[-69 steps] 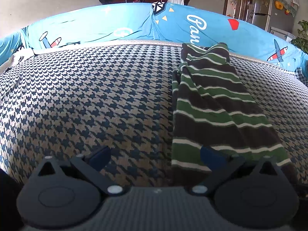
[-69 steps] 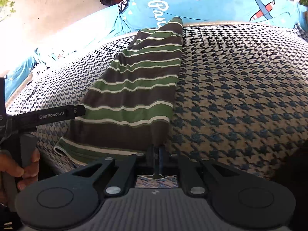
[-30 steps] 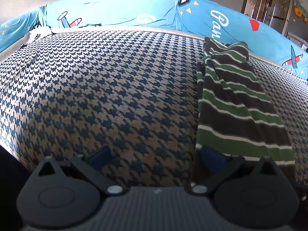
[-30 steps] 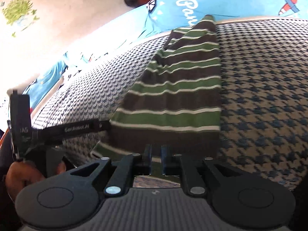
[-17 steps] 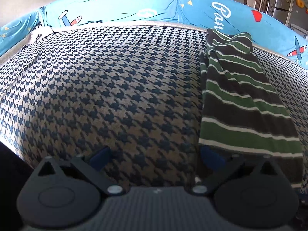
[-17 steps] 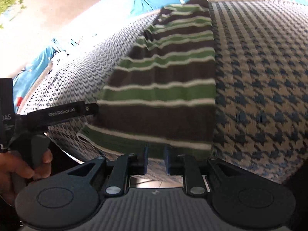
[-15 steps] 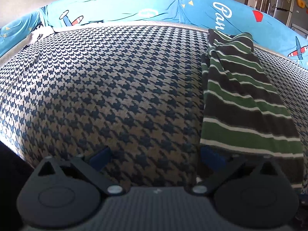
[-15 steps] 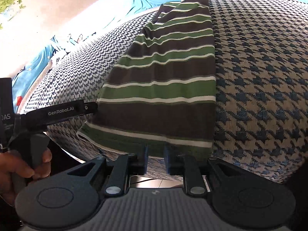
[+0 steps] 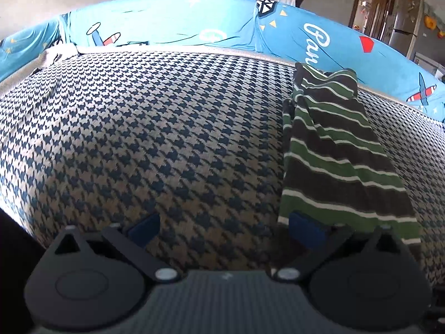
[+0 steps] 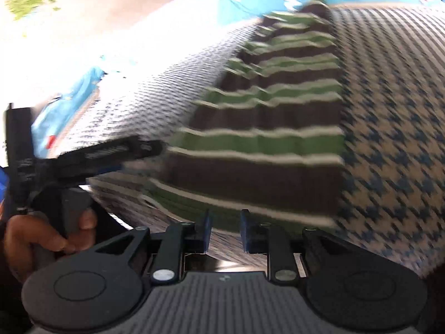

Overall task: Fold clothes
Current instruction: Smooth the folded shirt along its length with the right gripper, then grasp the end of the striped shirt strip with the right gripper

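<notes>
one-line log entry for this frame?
stage: release | left claw: open, empty | right claw: opening, off hem | striped garment: folded lengthwise on sofa

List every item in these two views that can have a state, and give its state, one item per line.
Green, brown and white striped garment: folded into a long narrow strip, lying flat on the houndstooth cover.
Left tongs: wide open, empty.
Right tongs: opening, garment hem just beyond the pads, not pinched.

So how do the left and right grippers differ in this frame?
The left gripper has its fingers spread wide, while the right gripper shows a narrow gap that is opening. The left gripper's near finger overlaps the striped shirt's hem corner; the right gripper sits just off the hem. Neither holds the shirt, and both point across the checked cover.
</notes>
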The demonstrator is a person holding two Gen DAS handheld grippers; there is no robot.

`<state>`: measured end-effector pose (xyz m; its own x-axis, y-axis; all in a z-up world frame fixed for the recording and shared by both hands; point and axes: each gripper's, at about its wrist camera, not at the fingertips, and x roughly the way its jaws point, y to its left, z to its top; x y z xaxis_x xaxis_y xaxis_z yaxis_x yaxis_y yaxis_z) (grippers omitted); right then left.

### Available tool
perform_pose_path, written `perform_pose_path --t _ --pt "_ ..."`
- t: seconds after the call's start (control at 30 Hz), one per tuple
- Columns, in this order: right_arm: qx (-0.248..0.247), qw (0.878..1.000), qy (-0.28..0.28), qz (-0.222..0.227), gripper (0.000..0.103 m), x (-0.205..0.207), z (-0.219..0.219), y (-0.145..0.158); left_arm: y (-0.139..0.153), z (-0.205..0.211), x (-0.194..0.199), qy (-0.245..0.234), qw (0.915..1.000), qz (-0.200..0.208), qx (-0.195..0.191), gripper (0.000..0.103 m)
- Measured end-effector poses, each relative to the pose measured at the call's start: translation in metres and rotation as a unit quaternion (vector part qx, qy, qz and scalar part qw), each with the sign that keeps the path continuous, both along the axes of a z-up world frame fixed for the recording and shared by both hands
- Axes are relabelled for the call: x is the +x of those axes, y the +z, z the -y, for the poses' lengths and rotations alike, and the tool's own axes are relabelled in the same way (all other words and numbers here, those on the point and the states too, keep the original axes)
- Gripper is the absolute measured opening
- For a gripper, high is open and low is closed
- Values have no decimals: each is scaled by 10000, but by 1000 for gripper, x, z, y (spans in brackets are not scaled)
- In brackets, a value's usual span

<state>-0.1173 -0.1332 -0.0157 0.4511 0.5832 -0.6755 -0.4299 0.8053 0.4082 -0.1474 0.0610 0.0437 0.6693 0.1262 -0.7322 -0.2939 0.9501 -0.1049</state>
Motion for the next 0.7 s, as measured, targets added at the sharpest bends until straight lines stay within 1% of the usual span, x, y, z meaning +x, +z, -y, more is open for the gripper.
perform_pose_path --t 0.13,0.3,0.4,0.47,0.6,0.7 --pt "160 9990 412 92 23 4 -20 -1 -1 0 1 44 10000 -36 48 103" --pt "320 9946 966 183 23 7 -47 -6 -2 -2 1 117 9999 -73 77 103" --pt "375 9926 1137 206 23 9 -60 -10 -3 -4 1 180 9998 -84 59 103" --pt "334 9917 1238 35 23 13 -68 -19 -3 -5 1 199 9997 -94 61 103" --pt "-56 9910 1323 -199 23 15 -79 -37 -4 -5 2 209 9997 -86 55 103" --pt "-176 9904 1360 -142 22 12 -78 -36 -3 -6 4 196 9998 -45 9 103"
